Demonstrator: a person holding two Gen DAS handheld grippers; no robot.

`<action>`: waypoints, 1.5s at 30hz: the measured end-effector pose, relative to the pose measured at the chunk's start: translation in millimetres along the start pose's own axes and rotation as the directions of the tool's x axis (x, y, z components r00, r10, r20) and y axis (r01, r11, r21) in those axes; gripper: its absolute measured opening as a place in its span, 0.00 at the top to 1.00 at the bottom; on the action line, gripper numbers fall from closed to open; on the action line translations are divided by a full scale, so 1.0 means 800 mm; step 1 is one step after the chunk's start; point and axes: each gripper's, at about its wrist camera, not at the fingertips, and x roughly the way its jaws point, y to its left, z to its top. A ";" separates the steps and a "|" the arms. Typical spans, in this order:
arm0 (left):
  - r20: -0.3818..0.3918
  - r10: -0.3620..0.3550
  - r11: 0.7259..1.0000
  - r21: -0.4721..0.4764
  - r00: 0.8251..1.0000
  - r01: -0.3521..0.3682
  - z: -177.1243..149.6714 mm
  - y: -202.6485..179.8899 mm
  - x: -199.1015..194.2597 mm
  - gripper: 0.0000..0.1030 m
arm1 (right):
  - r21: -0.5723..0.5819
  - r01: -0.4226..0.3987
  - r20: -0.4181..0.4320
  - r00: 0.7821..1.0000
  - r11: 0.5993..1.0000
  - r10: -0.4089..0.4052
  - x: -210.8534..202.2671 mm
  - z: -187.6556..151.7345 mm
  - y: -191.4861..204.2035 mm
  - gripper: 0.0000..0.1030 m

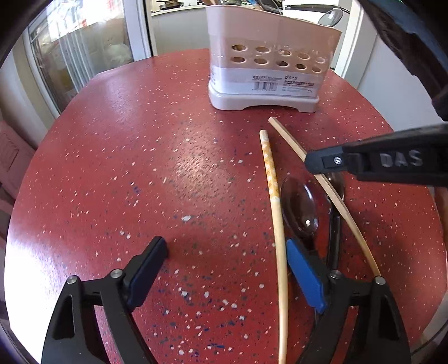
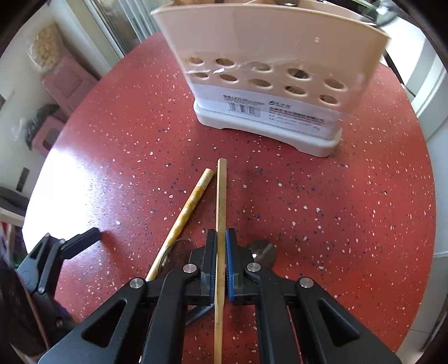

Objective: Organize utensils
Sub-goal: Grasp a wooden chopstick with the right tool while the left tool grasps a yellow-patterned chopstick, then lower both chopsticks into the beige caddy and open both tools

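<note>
Right gripper (image 2: 221, 263) squeezes the thin chopstick (image 2: 220, 201) to carry it to the holder (image 2: 268, 92) ahead; left gripper (image 1: 226, 268) waits loose.

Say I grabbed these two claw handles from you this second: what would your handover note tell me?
Right claw: shut on the plain chopstick, which still lies low over the red table.
Left claw: open, holding nothing, hovering by the utensils.
Things: the patterned chopstick, a clear spoon and a dark spoon lie loose on the table. The beige holder stands upright beyond them, with at least one spoon already in it.
Done: plain chopstick gripped.
Left: drop it into the holder, then the patterned chopstick and both spoons.
</note>
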 end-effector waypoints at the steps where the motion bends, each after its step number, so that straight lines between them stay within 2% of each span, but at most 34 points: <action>1: -0.003 -0.005 1.000 0.006 1.000 0.005 0.003 -0.002 0.000 0.00 | 0.007 -0.011 0.008 1.000 1.000 0.011 -0.004 -0.002 -0.004 0.94; 7: -0.032 -0.022 0.999 0.040 0.999 0.023 0.022 -0.012 0.003 0.03 | 0.033 -0.058 0.058 0.997 0.998 0.056 -0.026 -0.015 -0.022 0.94; 17: -0.167 -0.052 0.989 0.128 0.985 0.074 0.064 -0.030 0.014 0.10 | 0.050 -0.117 0.123 0.986 0.992 0.110 -0.065 -0.041 -0.044 0.94; 19: -0.177 -0.058 0.986 0.146 0.983 0.084 0.068 -0.035 0.011 0.20 | 0.055 -0.127 0.134 0.984 0.990 0.119 -0.075 -0.048 -0.046 0.94; 20: -0.182 -0.063 0.984 0.154 0.981 0.091 0.069 -0.038 0.010 0.30 | 0.057 -0.132 0.140 0.983 0.990 0.122 -0.081 -0.052 -0.050 0.94; 22: -0.184 -0.069 0.980 0.170 0.980 0.101 0.072 -0.042 0.007 0.62 | 0.065 -0.141 0.153 0.980 0.988 0.130 -0.090 -0.059 -0.054 0.94; 23: -0.185 -0.068 0.981 0.166 0.980 0.100 0.072 -0.045 0.006 0.64 | 0.068 -0.144 0.162 0.978 0.987 0.132 -0.094 -0.063 -0.057 0.94; 27: -0.114 -0.066 0.987 0.141 0.991 0.082 0.063 -0.046 -0.005 0.64 | 0.078 -0.151 0.193 0.972 0.985 0.134 -0.112 -0.077 -0.070 0.94; 31: 0.018 -0.072 0.994 0.089 0.997 0.070 0.044 -0.040 -0.040 0.64 | 0.085 -0.159 0.231 0.964 0.984 0.136 -0.124 -0.089 -0.078 0.94; 37: 0.184 -0.064 0.998 0.029 0.981 0.060 0.035 -0.036 -0.094 0.64 | 0.088 -0.182 0.296 0.944 0.979 0.149 -0.145 -0.099 -0.083 0.94; 45: 0.290 -0.066 0.998 0.004 0.955 0.068 0.030 -0.030 -0.142 0.64 | 0.072 -0.186 0.377 0.915 0.980 0.146 -0.182 -0.102 -0.080 0.94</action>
